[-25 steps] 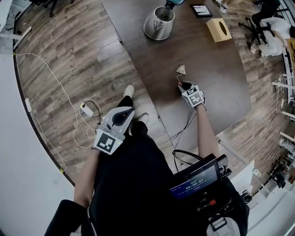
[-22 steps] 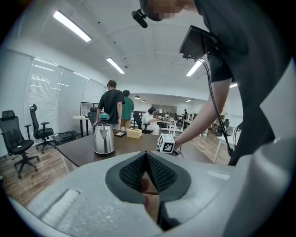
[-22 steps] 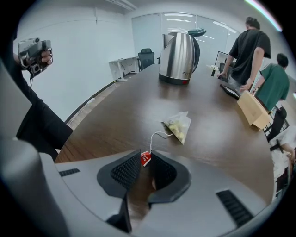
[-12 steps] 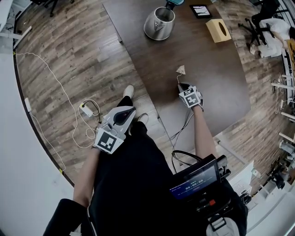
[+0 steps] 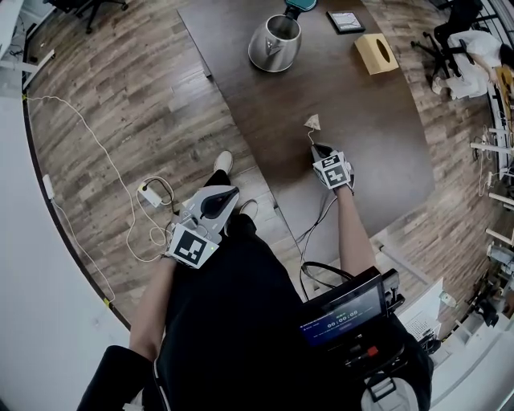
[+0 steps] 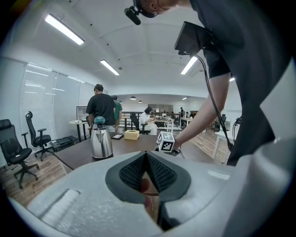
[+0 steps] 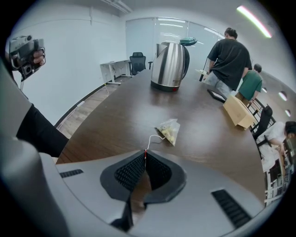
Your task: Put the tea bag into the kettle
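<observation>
A pyramid tea bag [image 5: 314, 122] [image 7: 169, 131] lies on the dark table [image 5: 377, 160], its white string running back to a small red tag. My right gripper [image 5: 319, 149] [image 7: 145, 155] rests low on the table just near of the bag, shut on that tag at its jaw tips. The steel kettle [image 5: 275, 44] [image 7: 169, 67] [image 6: 101, 142] stands upright at the table's far end, its teal-knobbed lid raised. My left gripper [image 5: 221, 193] [image 6: 145, 157] hangs off the table over the person's lap, shut with nothing in it.
A tan tissue box [image 5: 376, 52] [image 7: 239, 111] and a dark flat device [image 5: 346, 22] lie at the far right of the table. A white cable with a plug block [image 5: 152, 193] trails on the wood floor at left. People [image 7: 231, 55] stand beyond the table.
Almost nothing differs. The right gripper has stayed at the tea bag's string with only a slight shift, and the left gripper has kept its place.
</observation>
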The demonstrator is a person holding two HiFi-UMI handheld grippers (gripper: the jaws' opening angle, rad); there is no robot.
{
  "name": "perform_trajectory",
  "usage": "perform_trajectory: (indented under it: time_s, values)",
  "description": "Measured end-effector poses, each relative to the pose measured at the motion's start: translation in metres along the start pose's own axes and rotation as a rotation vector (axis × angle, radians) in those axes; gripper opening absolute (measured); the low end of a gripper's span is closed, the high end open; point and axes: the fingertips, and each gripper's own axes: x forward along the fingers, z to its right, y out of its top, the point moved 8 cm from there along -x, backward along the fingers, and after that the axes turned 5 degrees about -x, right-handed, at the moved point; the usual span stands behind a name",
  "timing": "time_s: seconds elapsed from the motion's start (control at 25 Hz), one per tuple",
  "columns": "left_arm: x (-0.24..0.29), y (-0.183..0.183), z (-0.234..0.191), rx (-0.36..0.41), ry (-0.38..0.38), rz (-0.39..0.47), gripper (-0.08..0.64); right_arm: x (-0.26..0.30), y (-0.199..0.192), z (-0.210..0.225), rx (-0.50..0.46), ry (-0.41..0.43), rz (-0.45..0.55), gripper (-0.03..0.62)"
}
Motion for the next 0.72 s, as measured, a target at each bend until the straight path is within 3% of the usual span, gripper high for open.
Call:
perform_trajectory:
  time_s: [0.2,0.72]
  values:
    - [0.005,0.003,0.004,0.025,-0.025,-0.009,-0.008,-0.024,0.006,0.006,-0.008,-0.046,0.026,0.012]
    - [0.023,0.016,0.022,0.054,-0.086,0.052,-0.008,-0.096,0.004,0.016,0.091,-0.162,0.164,0.013]
